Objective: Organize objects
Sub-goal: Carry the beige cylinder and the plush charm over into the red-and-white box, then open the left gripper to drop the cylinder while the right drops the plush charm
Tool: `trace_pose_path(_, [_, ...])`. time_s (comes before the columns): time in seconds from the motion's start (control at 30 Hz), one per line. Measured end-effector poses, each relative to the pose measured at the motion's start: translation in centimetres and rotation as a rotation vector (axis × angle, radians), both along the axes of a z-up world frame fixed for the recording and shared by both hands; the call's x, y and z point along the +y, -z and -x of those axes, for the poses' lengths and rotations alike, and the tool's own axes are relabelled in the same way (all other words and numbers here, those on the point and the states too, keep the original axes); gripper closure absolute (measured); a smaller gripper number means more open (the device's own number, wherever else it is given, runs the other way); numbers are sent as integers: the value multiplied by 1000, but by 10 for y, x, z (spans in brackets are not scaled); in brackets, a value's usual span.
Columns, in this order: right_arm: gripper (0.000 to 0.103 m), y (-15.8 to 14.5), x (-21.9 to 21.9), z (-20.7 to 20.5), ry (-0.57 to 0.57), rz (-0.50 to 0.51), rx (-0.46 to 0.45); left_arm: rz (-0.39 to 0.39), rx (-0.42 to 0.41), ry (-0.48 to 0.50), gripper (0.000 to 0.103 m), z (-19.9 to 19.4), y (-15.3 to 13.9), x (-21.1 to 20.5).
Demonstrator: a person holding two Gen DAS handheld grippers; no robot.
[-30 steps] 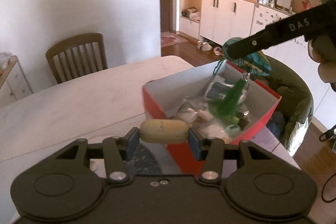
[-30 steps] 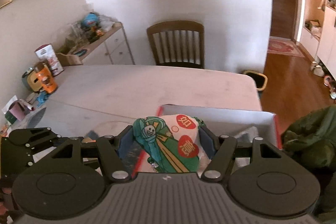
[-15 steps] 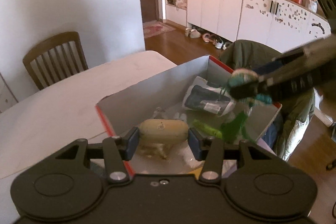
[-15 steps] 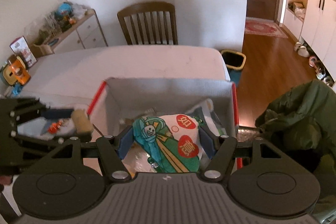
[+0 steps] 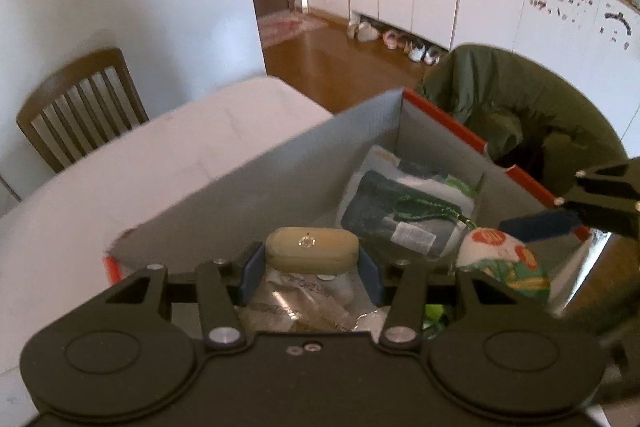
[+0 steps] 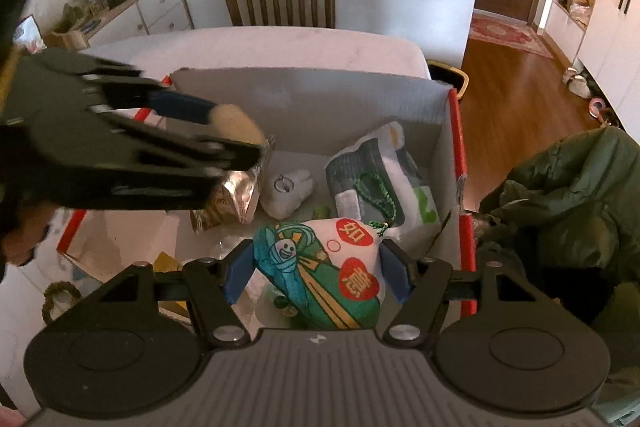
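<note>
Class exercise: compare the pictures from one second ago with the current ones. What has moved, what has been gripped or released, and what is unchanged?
Both grippers have travelled from beside the red box to above its open inside. The left gripper carried the tan oval case over the near wall; the right gripper brought the printed pouch down among the contents. Nothing was released: both stay clamped. The box itself has not visibly shifted.

The box [image 6: 312, 95] is open on top, so grippers can pass in from above — but the floor's crowded: packet [image 6: 380, 175] at the far right, foil bag [image 6: 236, 191] on the left, small white plush [image 6: 288, 187] btwn them. Left gripper [image 6: 236, 123] hangs over the left half. Chair w/ green jacket [image 6: 568, 195] crowds the right wall.
</note>
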State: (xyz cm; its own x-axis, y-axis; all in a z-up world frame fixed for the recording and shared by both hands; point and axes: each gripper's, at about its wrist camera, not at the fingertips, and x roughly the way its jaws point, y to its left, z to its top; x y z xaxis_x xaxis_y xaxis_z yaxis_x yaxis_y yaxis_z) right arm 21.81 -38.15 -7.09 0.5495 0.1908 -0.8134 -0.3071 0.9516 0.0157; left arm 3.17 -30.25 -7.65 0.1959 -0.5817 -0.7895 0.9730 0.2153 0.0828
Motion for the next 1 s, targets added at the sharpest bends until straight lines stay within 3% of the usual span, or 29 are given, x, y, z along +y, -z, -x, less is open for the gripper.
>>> trace_pose_path(0.53, [35,10,-1,-1,-6,13,24,-151,58,6,54,-3,46,-39])
trace_pose_path(1.0, [32,8,-4,4,-2,-1,23,-176,46,29,52,-3,47,-38])
